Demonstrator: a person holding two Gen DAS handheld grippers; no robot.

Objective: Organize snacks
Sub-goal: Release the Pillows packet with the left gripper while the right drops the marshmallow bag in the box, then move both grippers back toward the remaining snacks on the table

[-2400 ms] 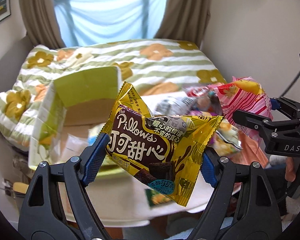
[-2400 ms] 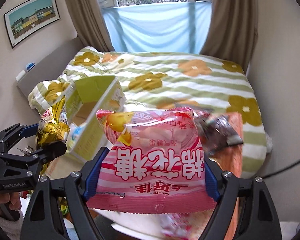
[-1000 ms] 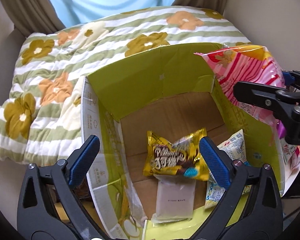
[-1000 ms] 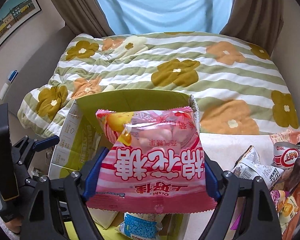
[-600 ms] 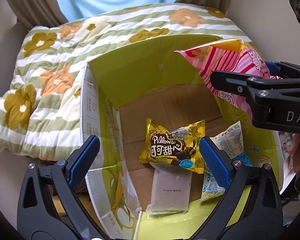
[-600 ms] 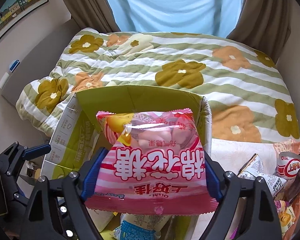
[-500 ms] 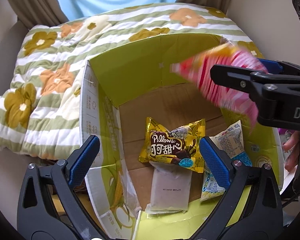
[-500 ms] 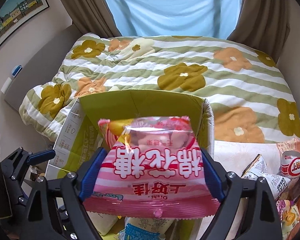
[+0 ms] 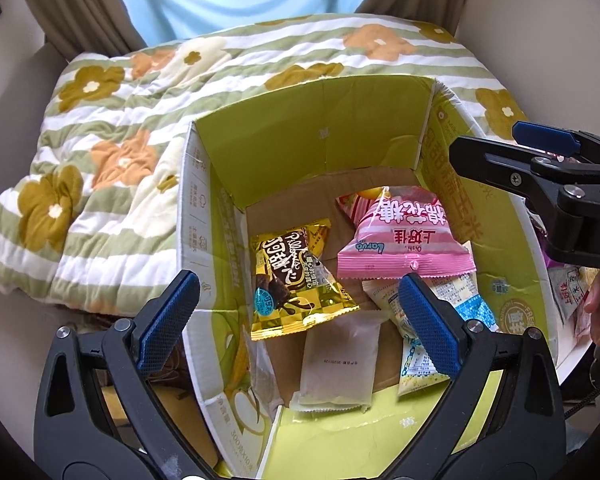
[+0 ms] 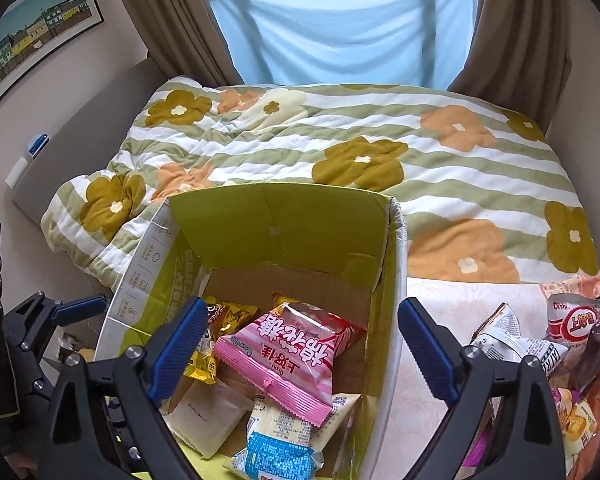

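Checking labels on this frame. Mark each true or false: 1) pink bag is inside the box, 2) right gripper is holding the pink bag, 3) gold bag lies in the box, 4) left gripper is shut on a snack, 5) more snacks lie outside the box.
1) True: the pink bag lies inside the box.
2) False: the right gripper is open and empty above the bag.
3) True: the gold bag lies on the box floor beside the pink bag.
4) False: the left gripper is open and holds nothing.
5) True: loose snacks lie to the right of the box.
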